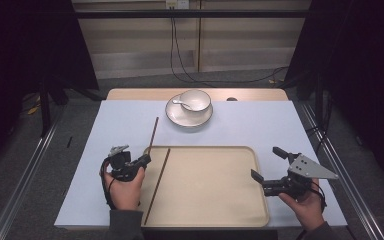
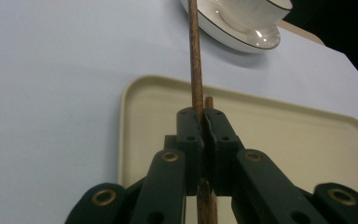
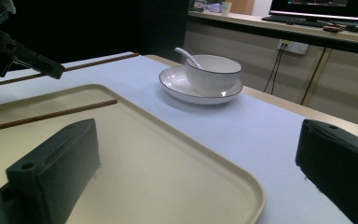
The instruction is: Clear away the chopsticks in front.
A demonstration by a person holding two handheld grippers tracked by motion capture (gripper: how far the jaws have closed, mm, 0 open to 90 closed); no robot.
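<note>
At the left rim of the shallow cream plastic tray (image 1: 215, 210), the left tongs (image 1: 145, 160) are clamped on a long thin dark-brown wooden chopstick (image 1: 153, 134). In the left gripper view the jaws stand pressed together with the stick pinched between them, its shaft (image 2: 196, 60) running straight ahead toward the white ceramic saucer with a dark rim (image 2: 242, 37).

That held chopstick lies outside the tray, over the pale blue desk (image 1: 105, 150). Its long axis runs almost straight away from the person, leaning slightly rightward at the far end, which points toward the saucer and the white bowl (image 1: 195, 100) with its white spoon (image 1: 181, 103). The grip sits at the near end, so most of the length hangs out in front of the jaws.

A second, matching brown chopstick (image 1: 157, 185) already rests in the tray near its left side, on nearly the same slant, near end at the front rim.

The likely step is carrying the held stick into the tray beside its mate. To do it well, lift enough for the far tip to clear the rim, swing right while keeping the axis parallel to the resting stick, and lower it flat before letting go; an end grip lets the tip droop or twist.

The right tongs (image 1: 266, 164) hover spread wide and empty over the tray's right edge.
</note>
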